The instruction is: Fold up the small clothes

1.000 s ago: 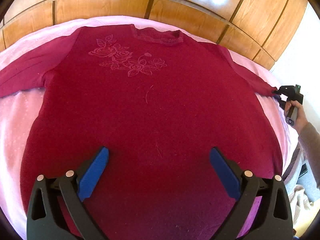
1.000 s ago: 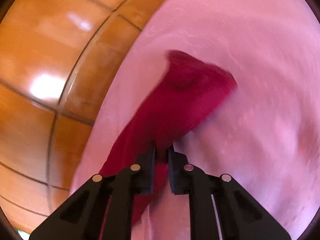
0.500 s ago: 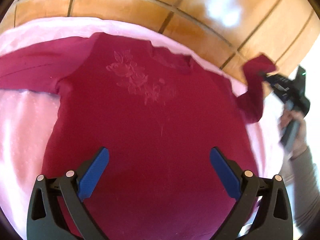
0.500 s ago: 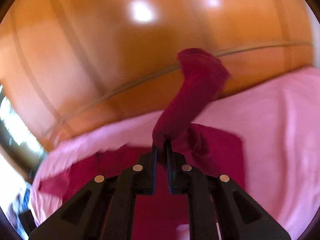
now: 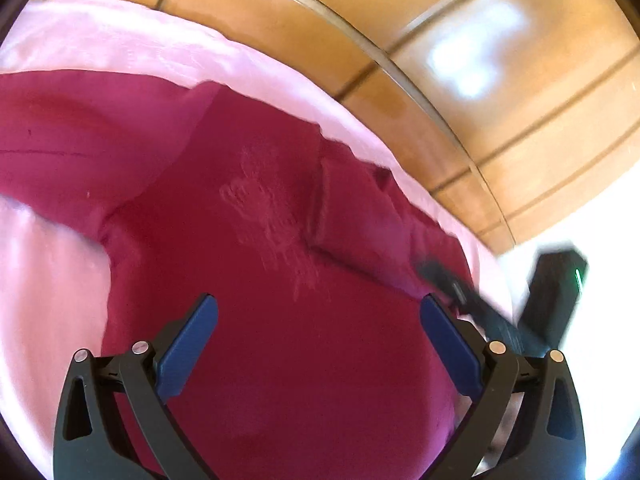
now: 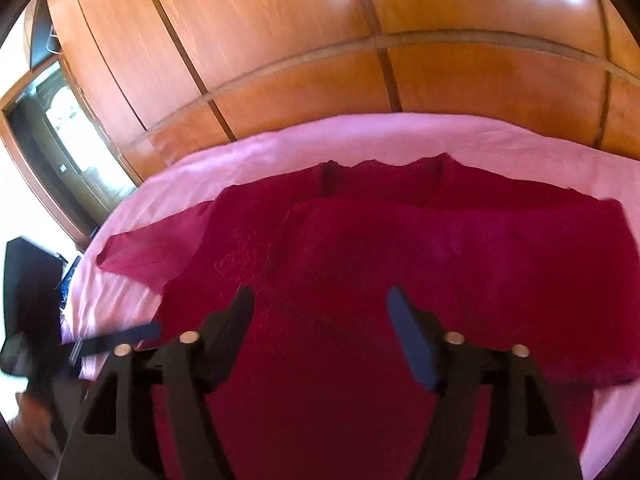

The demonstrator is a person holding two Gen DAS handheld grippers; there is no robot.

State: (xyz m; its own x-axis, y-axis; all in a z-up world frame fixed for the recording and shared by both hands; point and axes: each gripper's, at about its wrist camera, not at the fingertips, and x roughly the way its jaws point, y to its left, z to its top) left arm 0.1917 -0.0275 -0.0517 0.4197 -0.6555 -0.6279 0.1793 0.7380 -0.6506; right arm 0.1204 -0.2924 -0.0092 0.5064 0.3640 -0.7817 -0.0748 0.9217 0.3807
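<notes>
Right gripper (image 6: 320,320) low over the sweater (image 6: 340,360), jaws opening, nothing between the pads. Left gripper (image 5: 318,340) also wide open and empty, above the lower body of the garment. Sweater flat on the pink bedsheet (image 6: 400,136), front with the embroidered flowers (image 5: 272,216) facing up. Right sleeve (image 6: 460,248) already folded across the chest, cuff near the neckline (image 6: 384,170); probably best to let it settle and smooth the crease before leaving it. Left sleeve (image 6: 152,248) still stretched out on the sheet, likely next: pinch only the cuff, carry it low across, lay it level with the first. Beyond the bed, wooden wardrobe panels (image 6: 360,40), well apart. Nothing on the sheet blocking the fold.
</notes>
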